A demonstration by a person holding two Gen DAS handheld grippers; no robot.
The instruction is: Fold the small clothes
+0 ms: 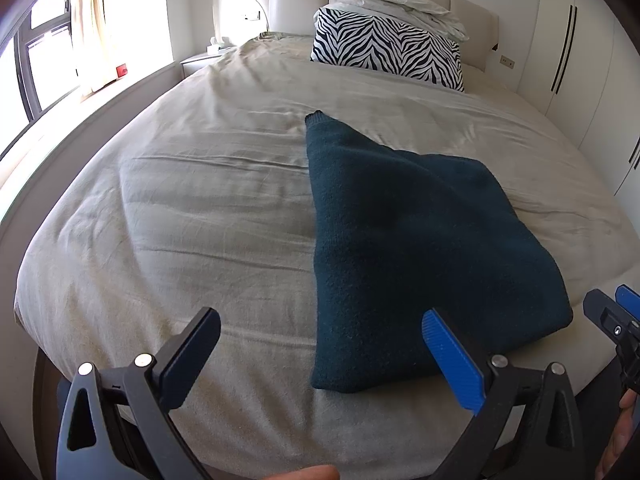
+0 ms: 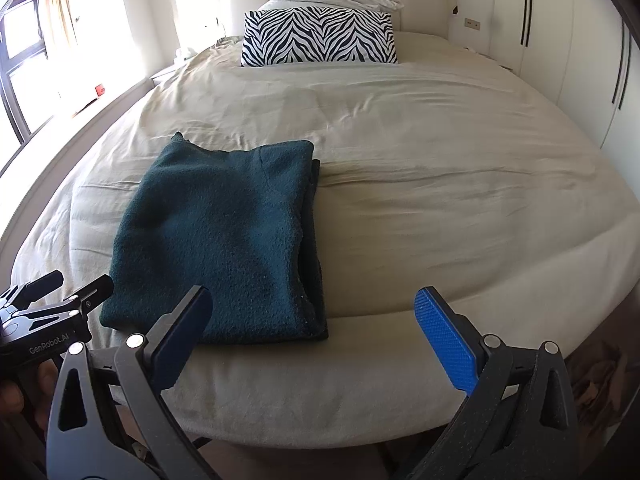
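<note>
**Folded sweater sits close to the bed's near edge, both grippers empty**

The dark teal sweater [image 2: 224,240] lies folded on the beige sheet [image 2: 420,152] near the foot edge of the bed [image 2: 280,412], left of its middle in the right wrist view. One narrow end reaches away toward the zebra pillow [image 2: 320,36] at the head. The left gripper [image 1: 320,360] is spread wide and holds nothing, its blue pad hovering over the sweater's near corner. The right gripper [image 2: 312,340] is likewise wide open and empty, just off the sweater's near right corner, above the foot edge.

The stacked layers show along the right side, loose and thick. A pinch there that catches only the top layer would likely peel the fold apart. The knit looks heavy and floppy, so lifting it from one corner could let it sag out of shape. Being so near the foot edge, a careless tug toward the person could drag it off the bed
</note>
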